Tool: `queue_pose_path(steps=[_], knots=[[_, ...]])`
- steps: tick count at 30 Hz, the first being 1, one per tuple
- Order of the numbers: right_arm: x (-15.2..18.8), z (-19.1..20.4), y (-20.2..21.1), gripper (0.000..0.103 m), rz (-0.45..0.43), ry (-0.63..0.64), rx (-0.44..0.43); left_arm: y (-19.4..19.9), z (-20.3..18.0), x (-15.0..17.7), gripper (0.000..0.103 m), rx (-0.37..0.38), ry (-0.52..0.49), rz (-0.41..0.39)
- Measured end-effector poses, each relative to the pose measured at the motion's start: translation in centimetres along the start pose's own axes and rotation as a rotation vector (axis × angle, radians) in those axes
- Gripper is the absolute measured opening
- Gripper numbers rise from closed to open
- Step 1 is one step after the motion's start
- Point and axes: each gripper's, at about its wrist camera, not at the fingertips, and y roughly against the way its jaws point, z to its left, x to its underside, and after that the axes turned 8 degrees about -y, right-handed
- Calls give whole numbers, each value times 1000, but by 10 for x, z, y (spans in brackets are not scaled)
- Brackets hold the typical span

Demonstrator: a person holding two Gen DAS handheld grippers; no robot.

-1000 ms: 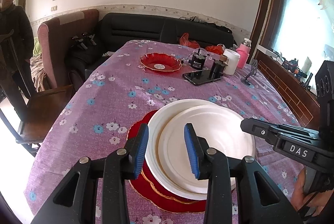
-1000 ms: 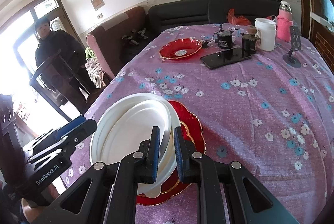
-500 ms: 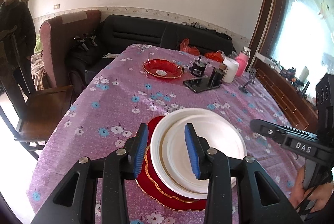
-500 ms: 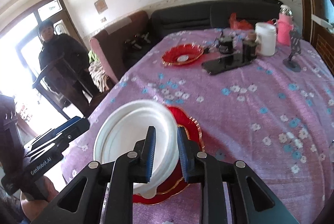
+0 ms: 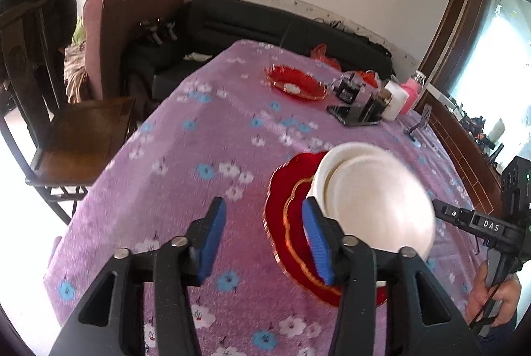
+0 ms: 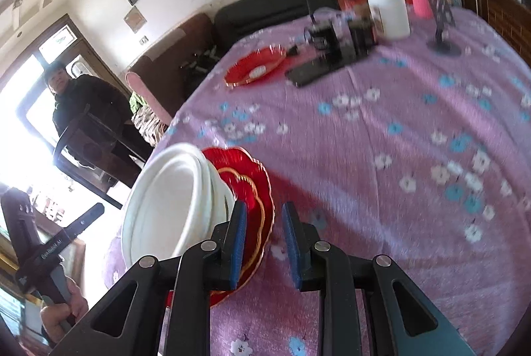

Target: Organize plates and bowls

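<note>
While both views were smeared by blur, the left tongs (image 5: 264,239) gaped wide and empty, and the right tongs (image 6: 264,244) stood parted, gripping nothing. Between them lay two smooth round white plates (image 5: 375,200), stacked on scalloped, gold-rimmed glossy red plates (image 5: 288,206), partly hidden, on the purple floral-clothed tabletop (image 5: 205,140). Farther off sat a red glass dish (image 6: 255,67).

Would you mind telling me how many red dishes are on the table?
3: two stacked under the white plates, a larger red plate beneath a gold-rimmed one; one red dish at the far end. More may be hidden.
</note>
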Motion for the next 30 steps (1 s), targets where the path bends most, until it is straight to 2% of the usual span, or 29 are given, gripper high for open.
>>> queue_pose_path(steps=[5,10,19,21,24,26,28,30], knots=[[5,-5,-9,25,26,-10,-5,-14,11,9,54,45,46,60],[11,-7,-19,25,60,-17,-15,-26,8,13,54,103,39,90],[17,-4,-34,25,101,-14,-36,-47,8,19,50,128,50,126],[17,-2,-38,25,97,-13,-20,-49,8,19,46,130,46,131],[16,0,-42,24,91,-4,0,-57,7,20,34,129,40,144],[16,1,-46,19,91,2,14,-65,6,23,26,126,37,157],[16,1,-50,18,88,7,28,-68,6,23,24,119,46,145],[17,1,-54,13,87,12,43,-70,6,22,23,110,40,144]])
